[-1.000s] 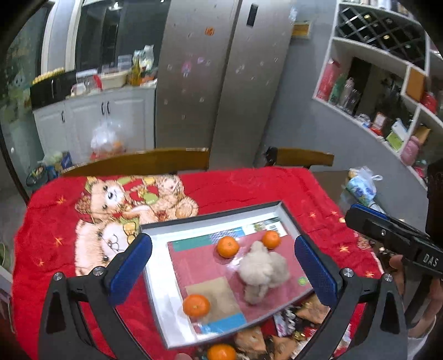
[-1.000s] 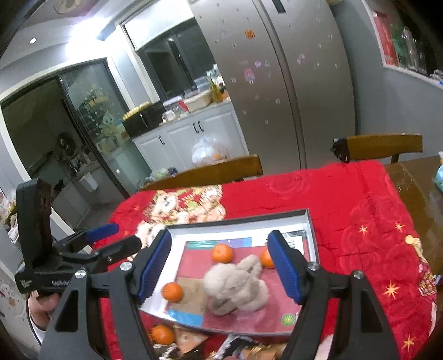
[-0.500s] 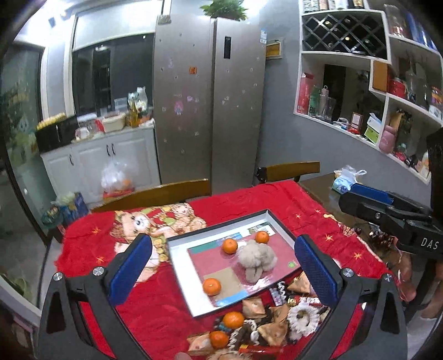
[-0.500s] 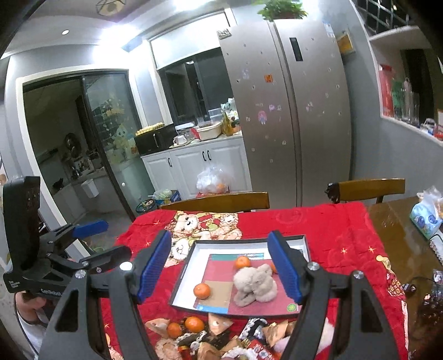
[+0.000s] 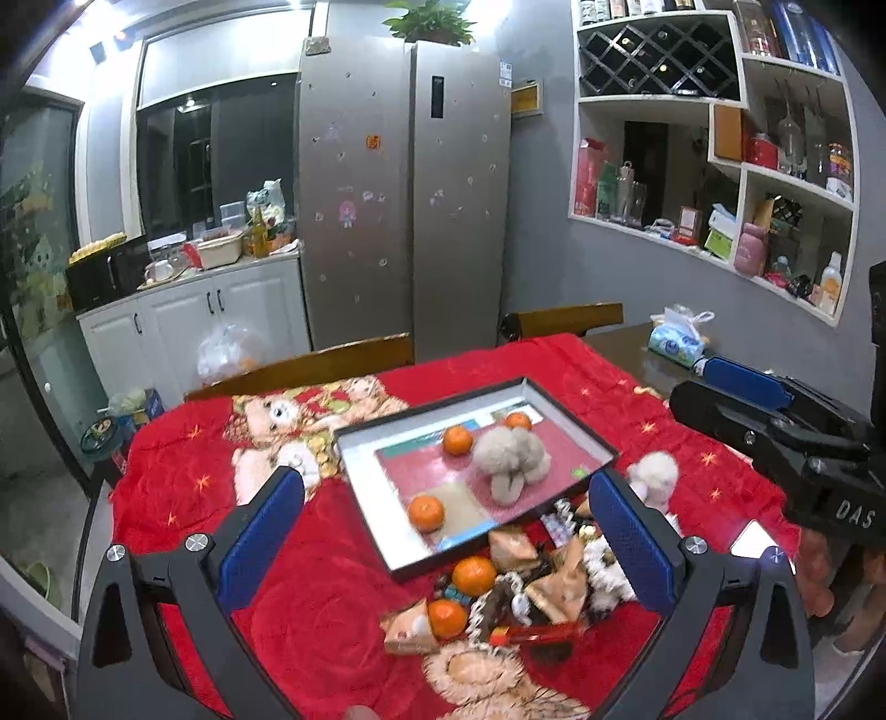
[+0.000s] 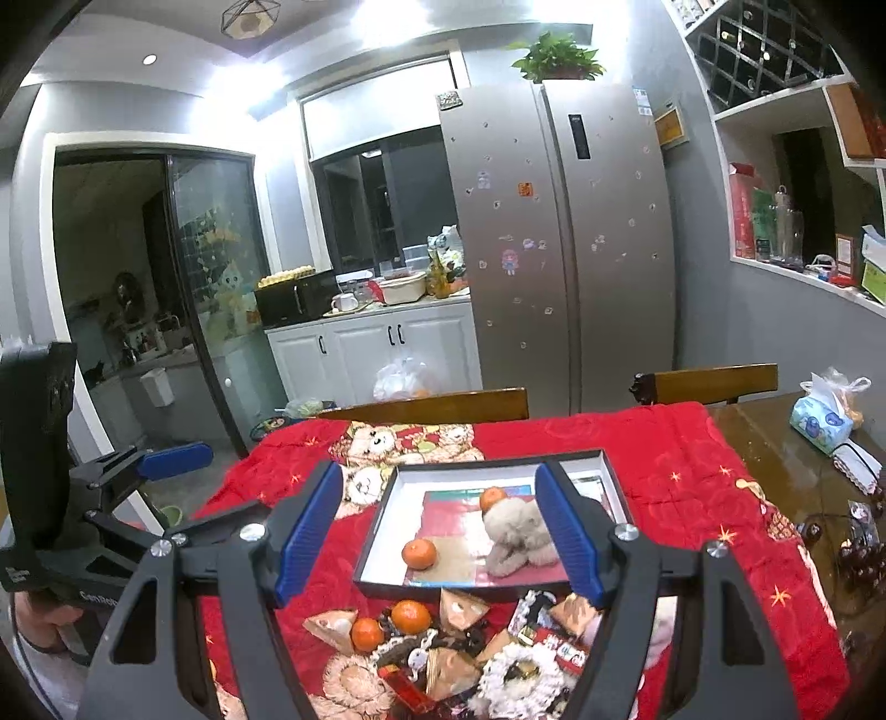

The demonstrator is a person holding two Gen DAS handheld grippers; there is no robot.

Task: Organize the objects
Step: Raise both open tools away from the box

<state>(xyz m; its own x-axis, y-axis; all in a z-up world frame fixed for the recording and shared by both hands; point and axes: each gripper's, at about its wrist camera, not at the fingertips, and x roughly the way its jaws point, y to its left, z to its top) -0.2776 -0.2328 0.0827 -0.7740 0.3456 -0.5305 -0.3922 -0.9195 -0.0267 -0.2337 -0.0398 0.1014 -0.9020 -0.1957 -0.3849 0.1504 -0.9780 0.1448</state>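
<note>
This is a home kitchen, with a big silver fridge [image 5: 407, 199], white cupboards [image 6: 382, 349], a wine rack [image 5: 659, 52] and wooden chairs [image 6: 437, 406].

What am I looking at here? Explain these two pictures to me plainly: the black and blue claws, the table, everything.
No robot: a person holds a two-finger claw tool in each hand, with a camera on each looking along its fingers. One picture is from the left gripper, one from the right gripper. Both are open and hold nothing. On the red blanket lies a shallow tray holding three oranges and a fluffy toy. In front of it sits a pile of snacks with two more oranges.
</note>
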